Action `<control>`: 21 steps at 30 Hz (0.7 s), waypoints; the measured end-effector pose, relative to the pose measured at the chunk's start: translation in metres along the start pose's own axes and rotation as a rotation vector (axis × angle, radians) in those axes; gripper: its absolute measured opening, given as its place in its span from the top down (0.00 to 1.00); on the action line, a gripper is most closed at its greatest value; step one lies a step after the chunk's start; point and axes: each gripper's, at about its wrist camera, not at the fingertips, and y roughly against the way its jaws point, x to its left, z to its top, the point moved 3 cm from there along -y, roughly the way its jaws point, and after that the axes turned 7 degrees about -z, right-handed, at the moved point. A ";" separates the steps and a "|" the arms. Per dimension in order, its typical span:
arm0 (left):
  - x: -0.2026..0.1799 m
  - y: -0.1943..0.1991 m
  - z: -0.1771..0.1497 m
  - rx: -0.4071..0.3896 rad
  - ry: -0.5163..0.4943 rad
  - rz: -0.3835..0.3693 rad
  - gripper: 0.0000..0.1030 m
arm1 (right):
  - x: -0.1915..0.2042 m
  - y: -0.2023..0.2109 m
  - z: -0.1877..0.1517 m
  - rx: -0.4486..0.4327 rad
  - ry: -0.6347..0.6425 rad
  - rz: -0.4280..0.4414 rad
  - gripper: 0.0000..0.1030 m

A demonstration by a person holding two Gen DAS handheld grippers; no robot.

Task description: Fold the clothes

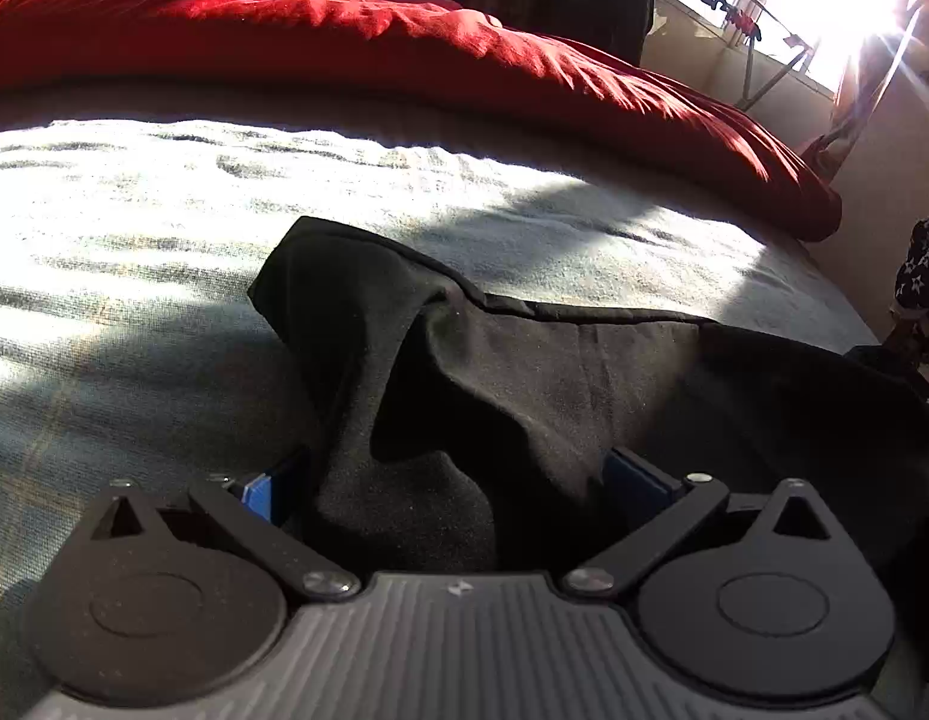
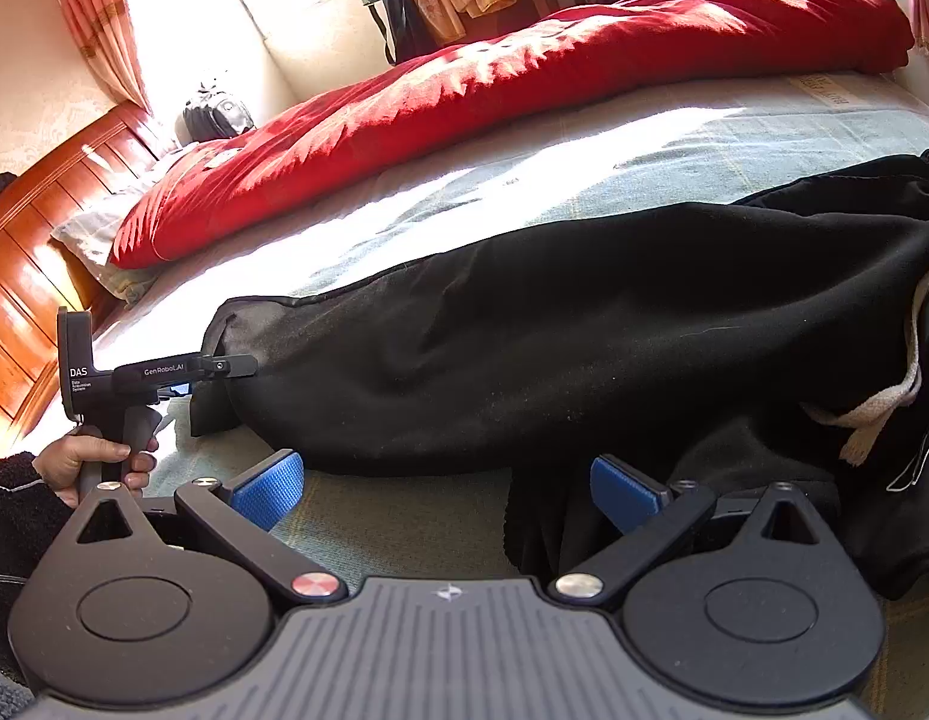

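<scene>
Through the left wrist view we are looking along our left claw (image 1: 458, 480), whose blue pads (image 1: 635, 474) are standing wide apart with a rumpled fold of the black garment (image 1: 524, 372) lying between them, not pinched by either pad. The cloth is looking matte and slightly dusty, with a stitched hem running along its far edge, and it is lying on the pale bed sheet (image 1: 134, 228). A red duvet (image 1: 344, 42) is bunching along the far side of the bed.

Through the right wrist view we are seeing our right claw (image 2: 446, 489) with its pads spread apart too, hovering over bare sheet, the right pad (image 2: 620, 489) sitting just beside a dark fold. The garment is stretching across the bed as one long black shape, with a white drawstring (image 2: 878, 414) trailing at the right. At its left end our left claw (image 2: 233, 367) is touching the hem, gripped by a hand (image 2: 98, 462).
</scene>
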 end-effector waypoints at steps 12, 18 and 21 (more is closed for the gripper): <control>0.043 0.021 -0.003 -0.096 0.253 -0.078 0.53 | 0.002 0.006 0.000 -0.016 0.009 0.004 0.00; 0.030 0.012 -0.003 -0.098 0.209 -0.071 0.77 | 0.005 0.013 0.003 -0.036 0.030 0.004 0.00; 0.020 0.017 0.002 -0.130 0.168 -0.045 0.95 | 0.009 0.023 0.010 -0.066 0.093 -0.001 0.01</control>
